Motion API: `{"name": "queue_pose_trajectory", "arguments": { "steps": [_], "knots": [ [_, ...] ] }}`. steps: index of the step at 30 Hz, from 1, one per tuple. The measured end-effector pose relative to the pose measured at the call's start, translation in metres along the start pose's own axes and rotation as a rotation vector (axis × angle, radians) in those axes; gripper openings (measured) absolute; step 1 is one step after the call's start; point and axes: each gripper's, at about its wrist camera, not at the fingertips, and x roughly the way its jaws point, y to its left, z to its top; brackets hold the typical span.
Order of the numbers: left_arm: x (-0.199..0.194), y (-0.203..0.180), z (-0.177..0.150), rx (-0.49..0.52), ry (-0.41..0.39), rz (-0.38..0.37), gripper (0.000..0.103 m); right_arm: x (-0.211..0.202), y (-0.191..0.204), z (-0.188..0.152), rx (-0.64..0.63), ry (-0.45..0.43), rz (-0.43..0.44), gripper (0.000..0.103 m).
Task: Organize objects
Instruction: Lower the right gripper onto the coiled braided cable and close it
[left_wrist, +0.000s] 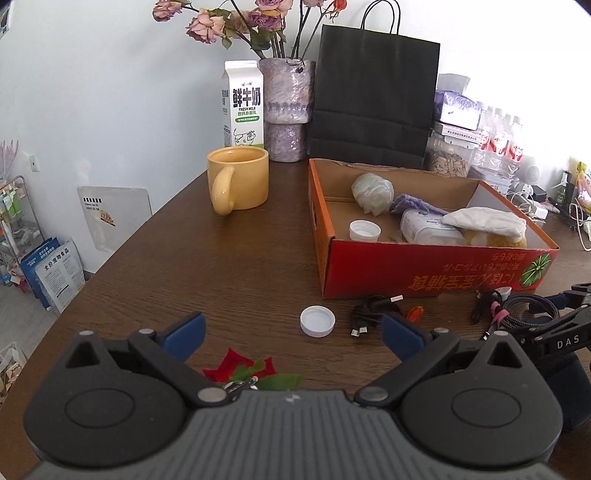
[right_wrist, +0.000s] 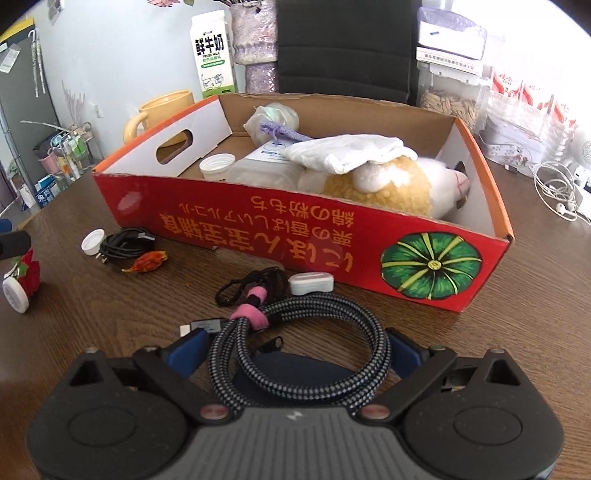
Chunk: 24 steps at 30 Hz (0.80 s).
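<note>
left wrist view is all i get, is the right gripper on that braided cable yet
Observer: Not clamped. The right gripper is open, with one finger on each side of the braided cable coil.
Operator: whats the yellow thing under the white cloth
Observer: A yellow-and-white plush toy, lying in the box against its front wall, with the white cloth draped over it.
</note>
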Motion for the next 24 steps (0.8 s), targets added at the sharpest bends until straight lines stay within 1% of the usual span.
{"name": "queue_pose_trajectory", "arguments": {
  "steps": [1,2,8,16,20,24],
  "knots": [
    [0.0,0.0,0.0,-0.001,0.001,0.0,0.103,0.0,0.0,0.0,-0.006,-0.001,0.003,0.095],
    [0.0,0.0,-0.001,-0.002,0.002,-0.001,0.103,0.0,0.001,0.001,-0.01,-0.005,-0.005,0.09],
    [0.001,0.0,-0.001,0.002,0.006,-0.001,0.103,-0.005,0.003,-0.004,-0.001,-0.049,-0.001,0.089],
    [0.008,-0.003,-0.002,0.018,0.026,0.0,0.103,-0.023,0.015,-0.014,0.0,-0.156,0.003,0.088],
    [0.013,-0.005,-0.001,0.031,0.035,0.001,0.103,-0.031,0.018,-0.019,0.022,-0.205,0.005,0.088],
    [0.021,-0.007,0.001,0.039,0.051,0.013,0.103,-0.037,0.015,-0.027,0.073,-0.252,0.016,0.088]
  ]
}}
